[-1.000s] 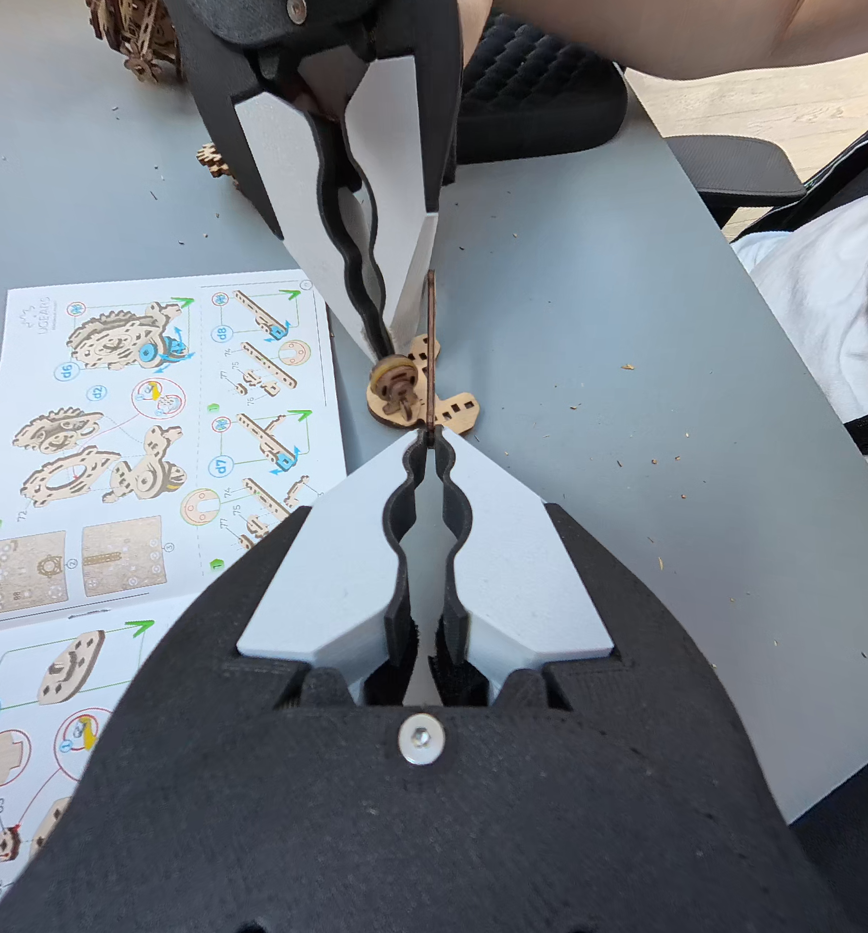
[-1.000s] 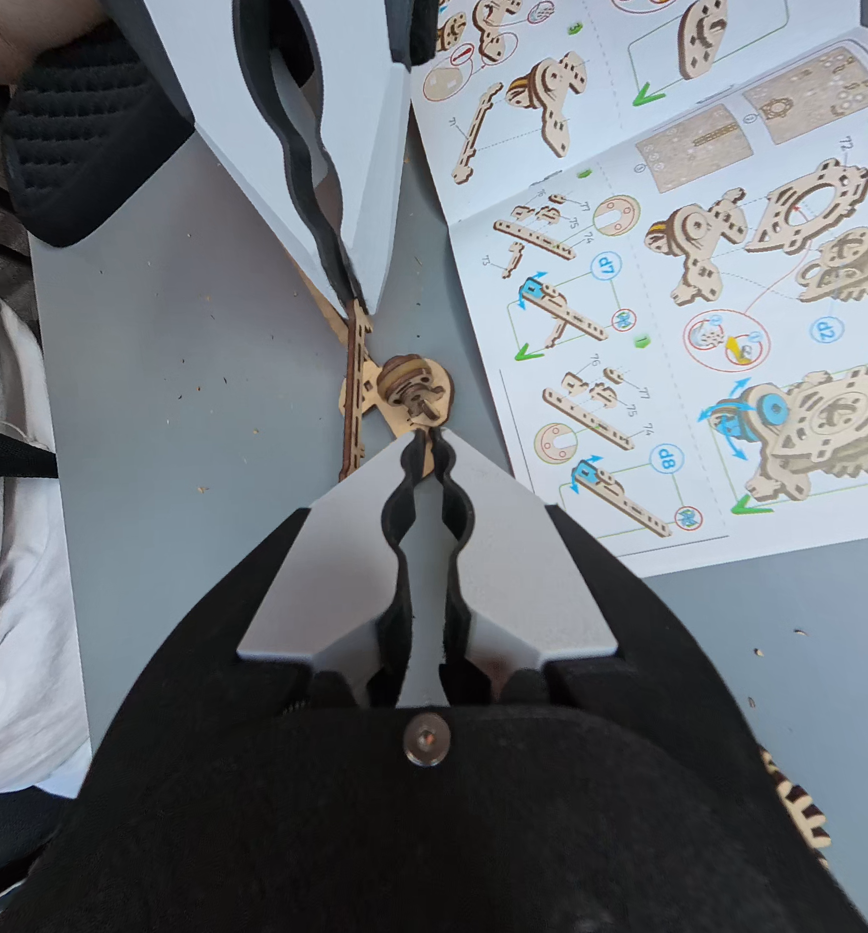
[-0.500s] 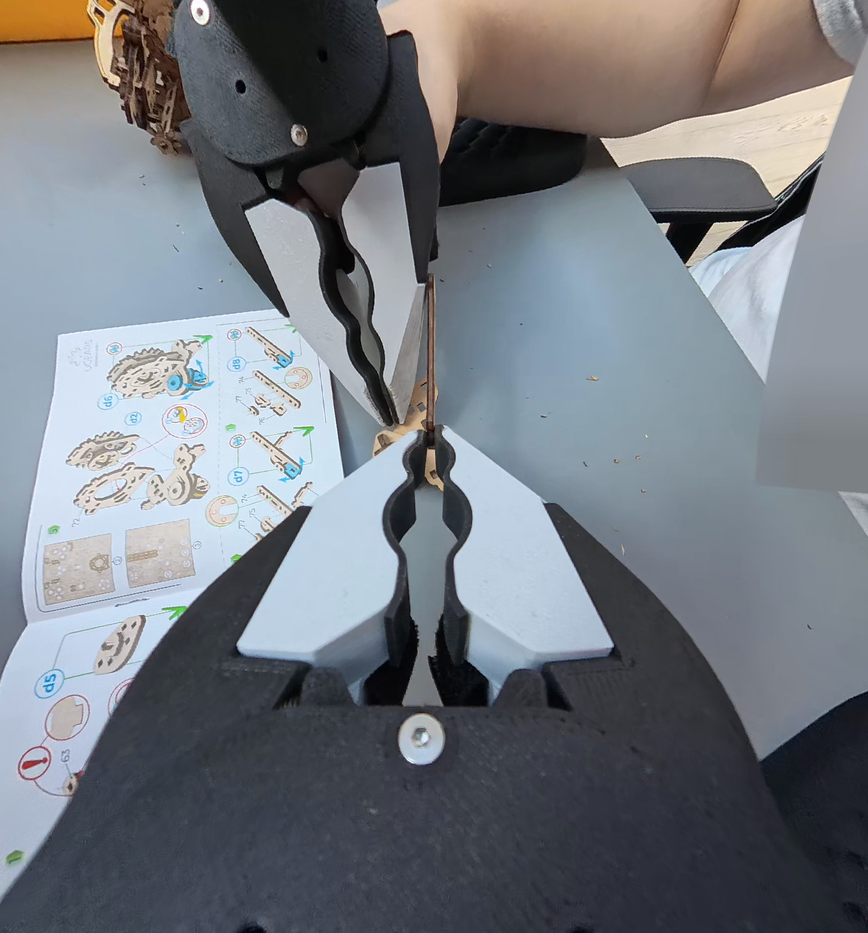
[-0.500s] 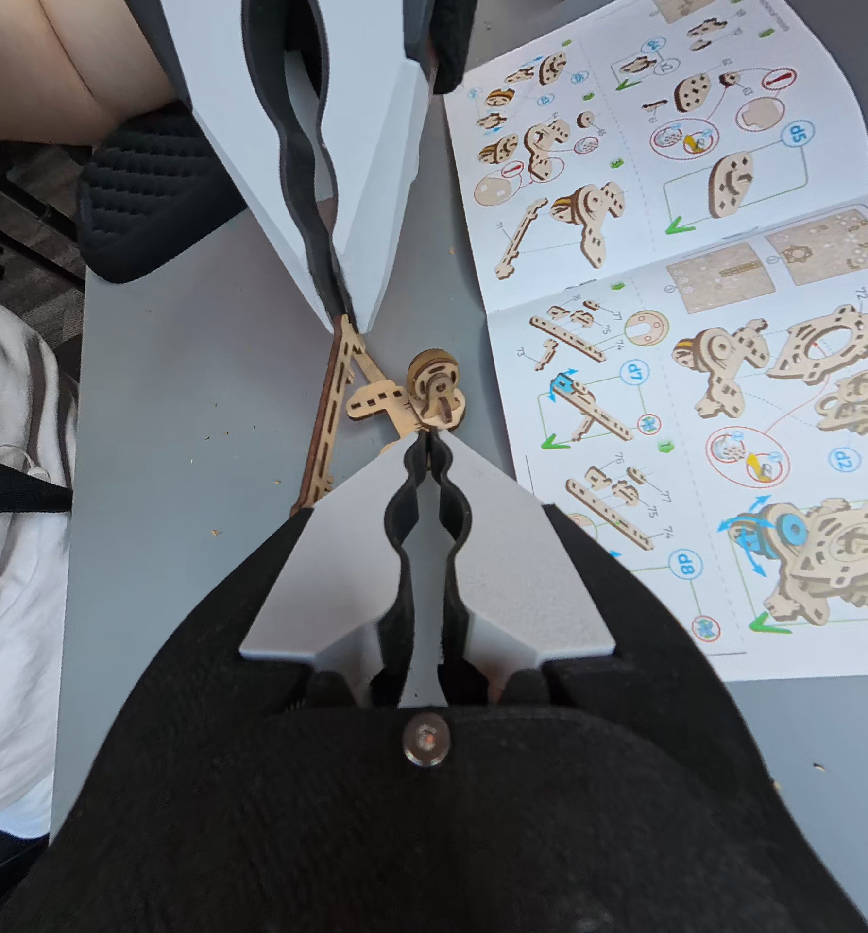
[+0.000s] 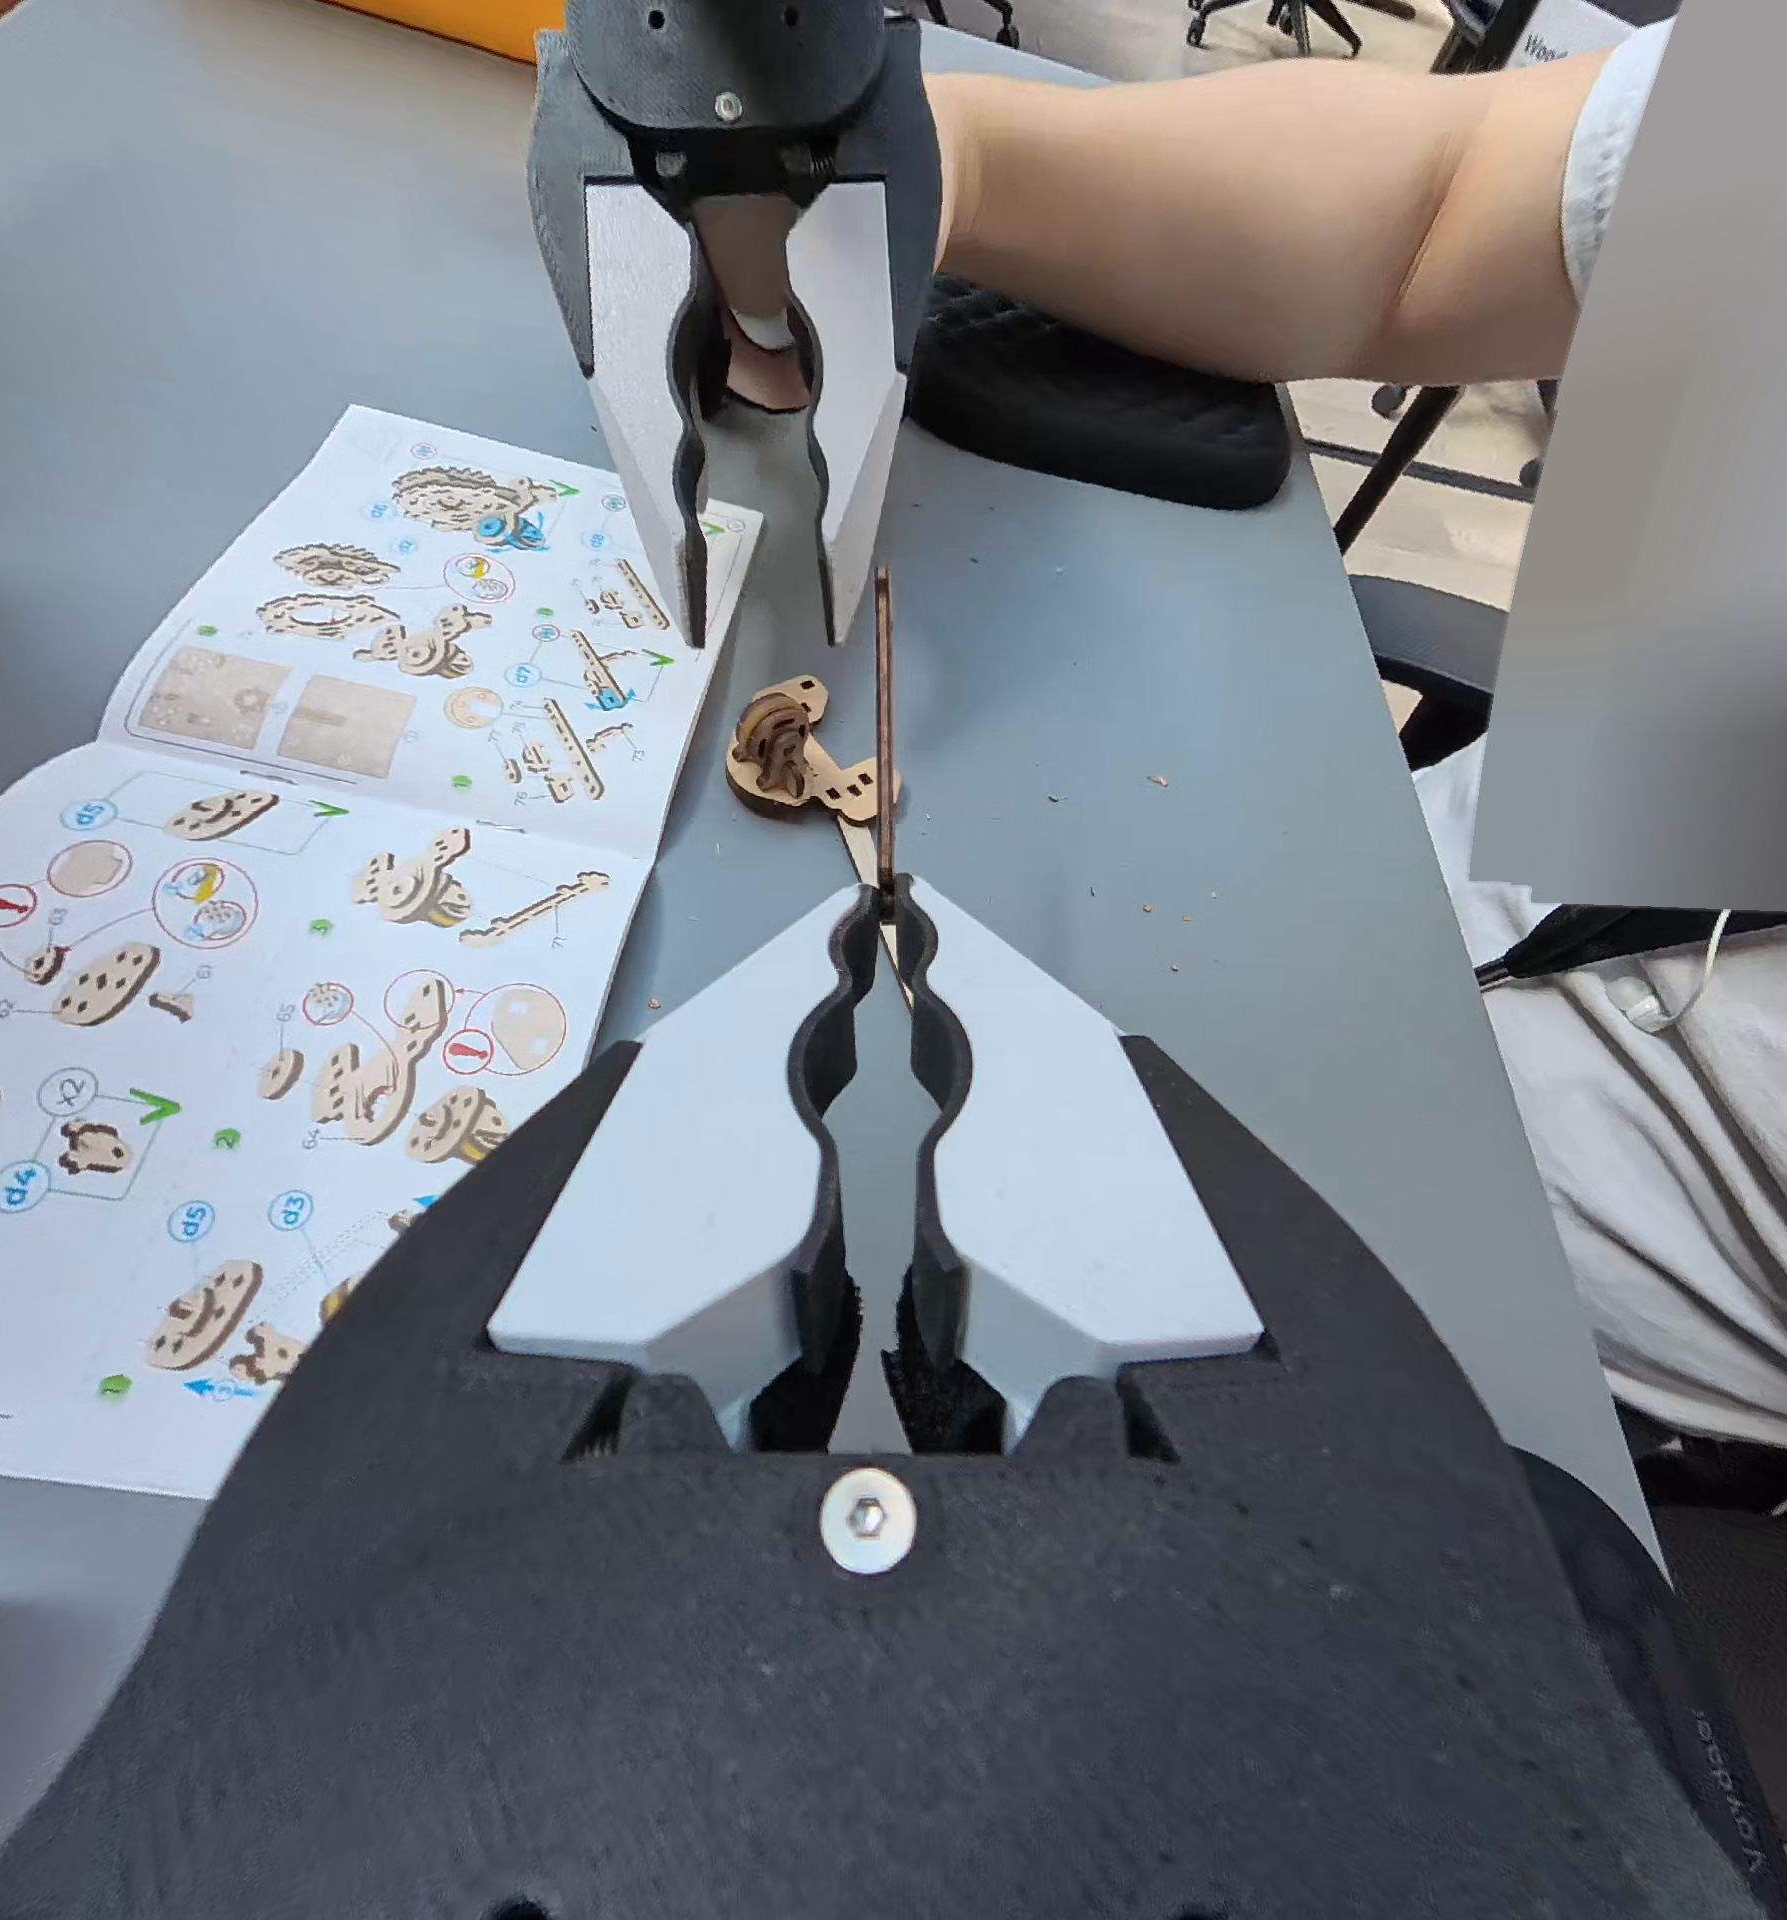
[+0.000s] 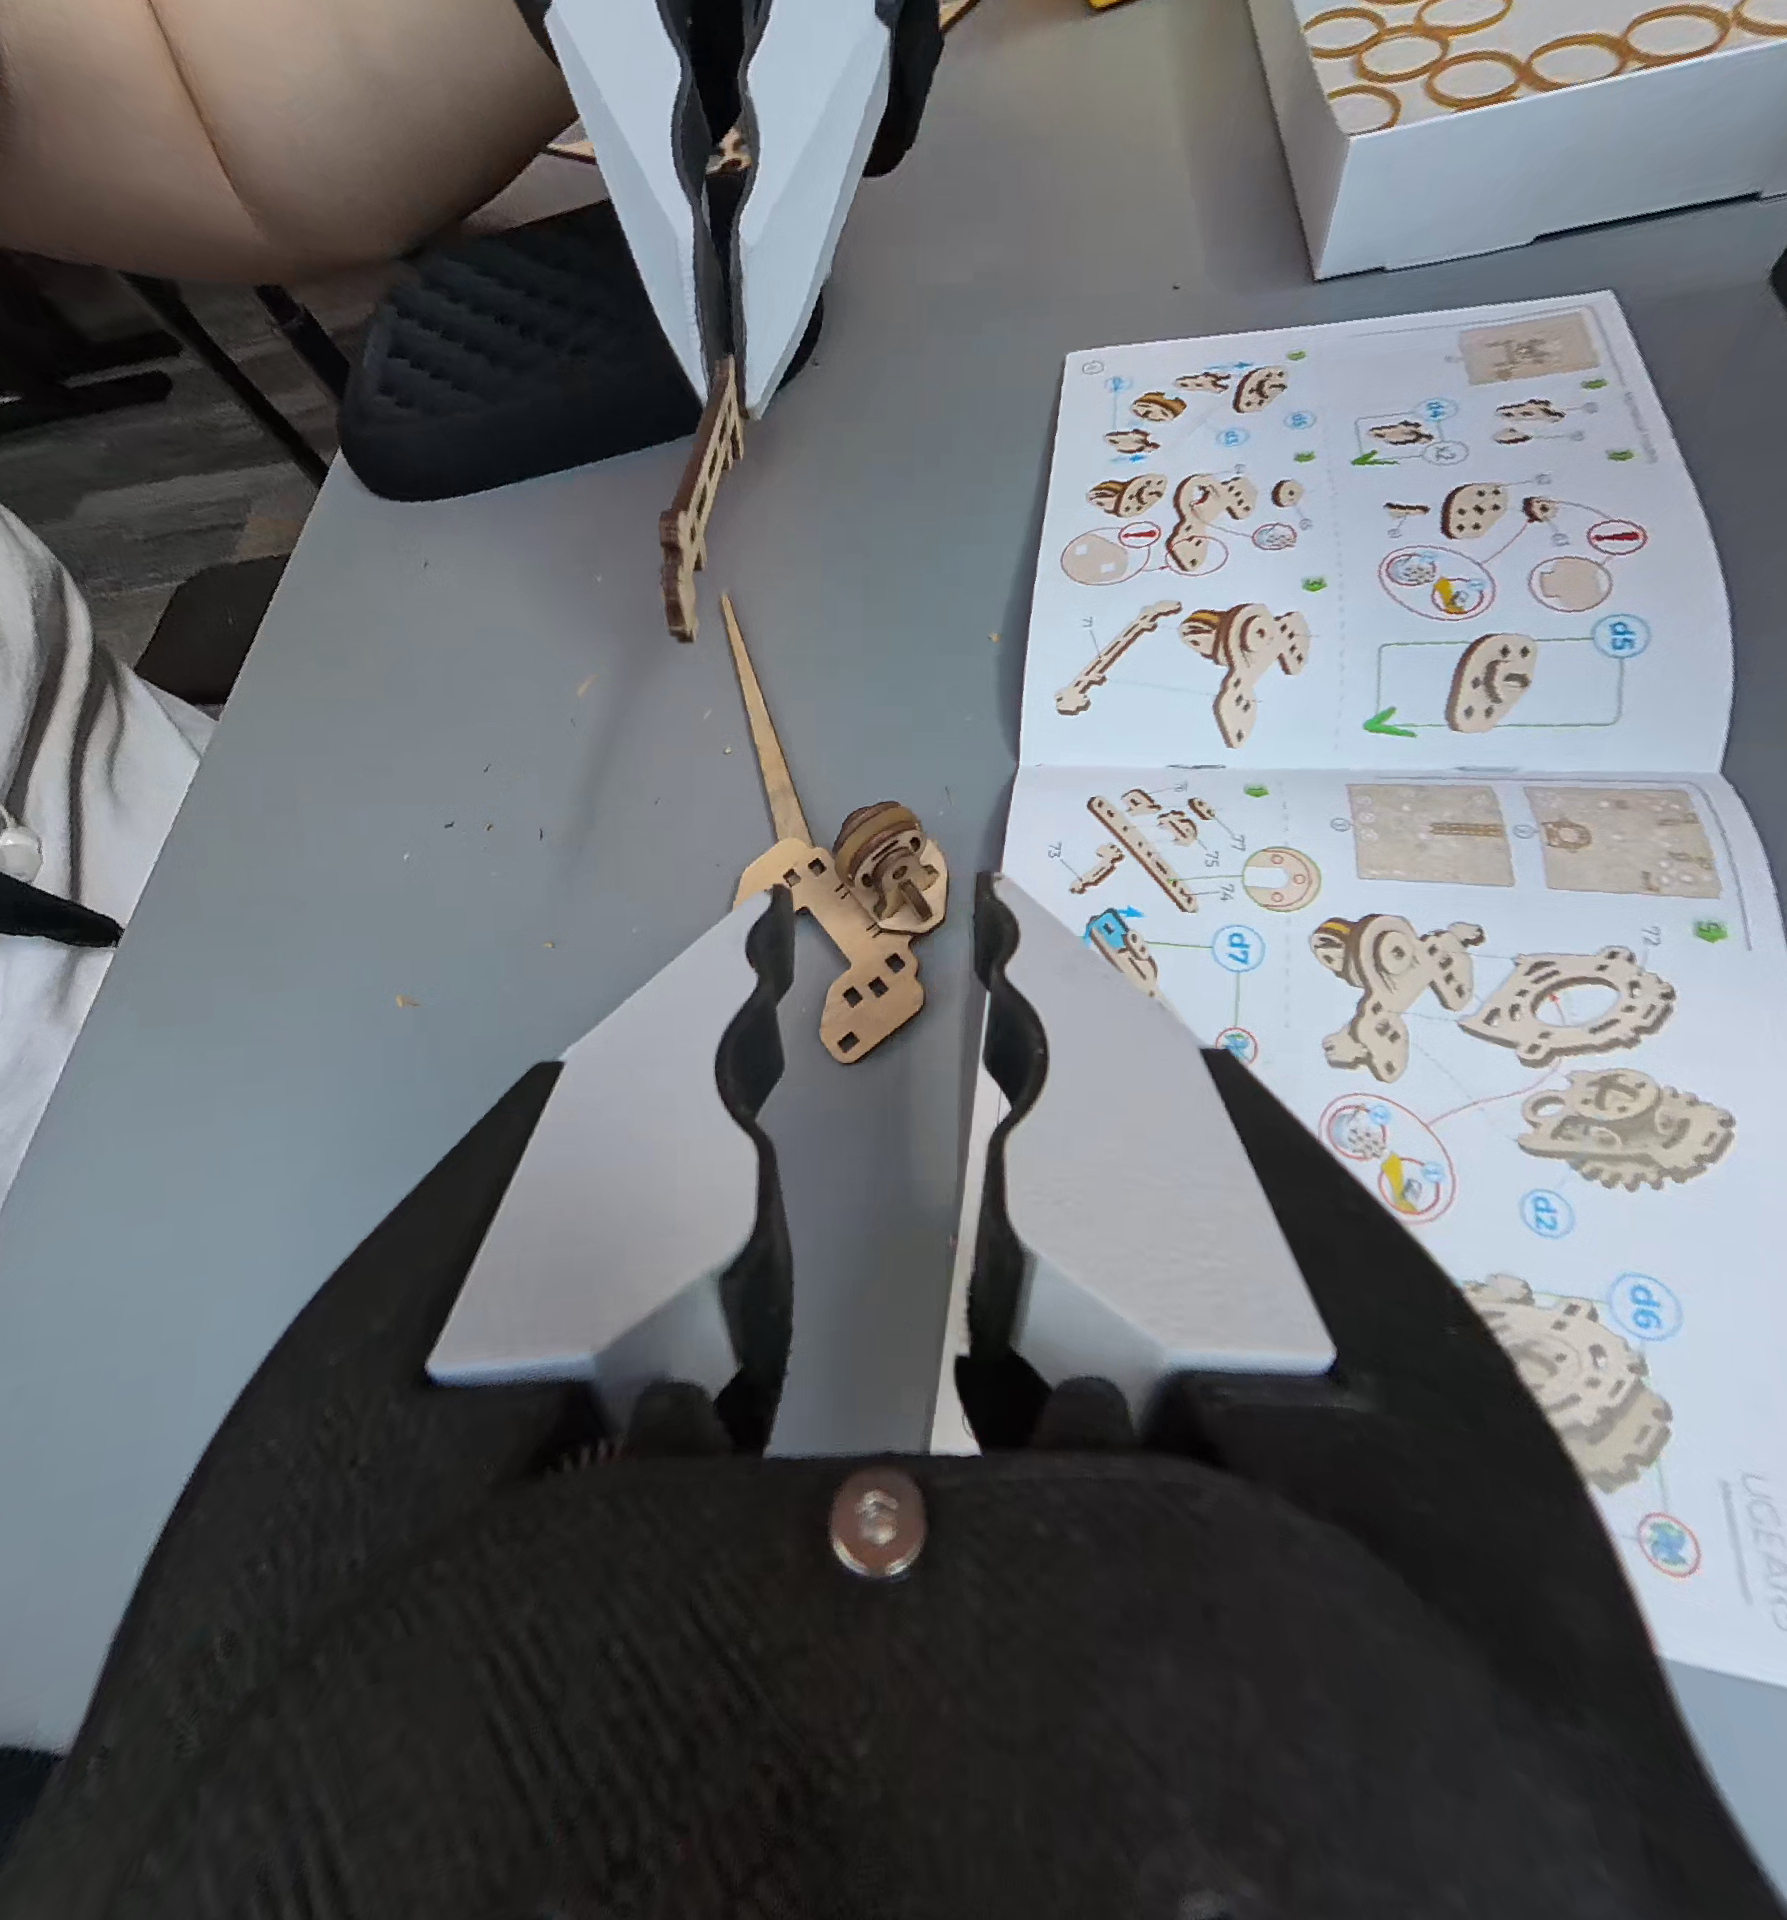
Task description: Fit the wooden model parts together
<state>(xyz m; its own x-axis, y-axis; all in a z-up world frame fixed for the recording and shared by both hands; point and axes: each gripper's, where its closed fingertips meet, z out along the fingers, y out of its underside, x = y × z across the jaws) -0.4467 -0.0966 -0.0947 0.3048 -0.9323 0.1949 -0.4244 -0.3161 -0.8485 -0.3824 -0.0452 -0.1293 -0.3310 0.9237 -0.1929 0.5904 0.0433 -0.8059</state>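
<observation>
Right hand-held gripper [image 6: 878, 914] agape above wooden assembly [image 6: 858, 935]

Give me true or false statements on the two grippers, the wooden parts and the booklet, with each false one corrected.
1. The left gripper is shut on the slotted wooden strip. True.
2. The right gripper grips the wooden hub assembly. False: its fingers are open, and the assembly lies on the grey table.
3. The instruction booklet lies open. True.
4. The strip lies flat on the table. False: it is held up off it.
</observation>
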